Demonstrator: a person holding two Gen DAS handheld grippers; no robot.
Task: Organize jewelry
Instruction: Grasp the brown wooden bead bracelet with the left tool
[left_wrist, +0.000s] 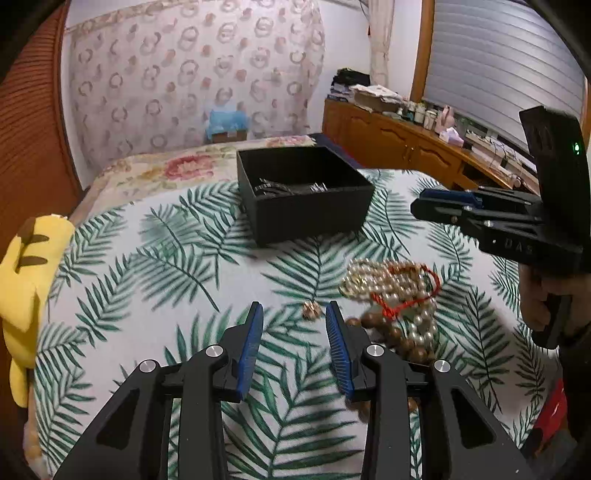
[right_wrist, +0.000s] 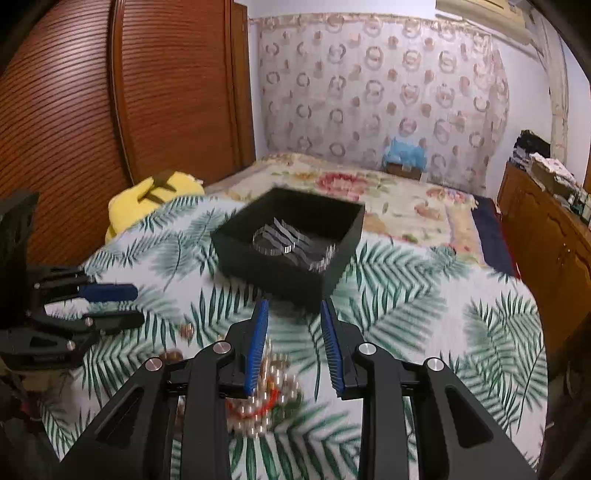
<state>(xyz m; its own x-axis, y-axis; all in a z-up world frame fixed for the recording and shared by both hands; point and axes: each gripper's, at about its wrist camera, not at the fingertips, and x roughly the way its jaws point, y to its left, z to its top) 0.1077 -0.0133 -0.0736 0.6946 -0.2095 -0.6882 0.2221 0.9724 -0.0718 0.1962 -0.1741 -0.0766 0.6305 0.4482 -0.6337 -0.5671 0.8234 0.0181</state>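
A black open box sits on the leaf-print bedspread and holds silver jewelry; it also shows in the right wrist view. A heap of pearl necklaces with a red cord and brown wooden beads lies to the right of my left gripper, which is open and empty. A small gold piece lies between its fingertips. My right gripper is open and empty, above the pearls and in front of the box. It shows from the side in the left wrist view.
A yellow plush toy lies at the bed's left edge. A wooden wardrobe stands on the left. A wooden cabinet with clutter runs along the right. A floral blanket covers the far bed.
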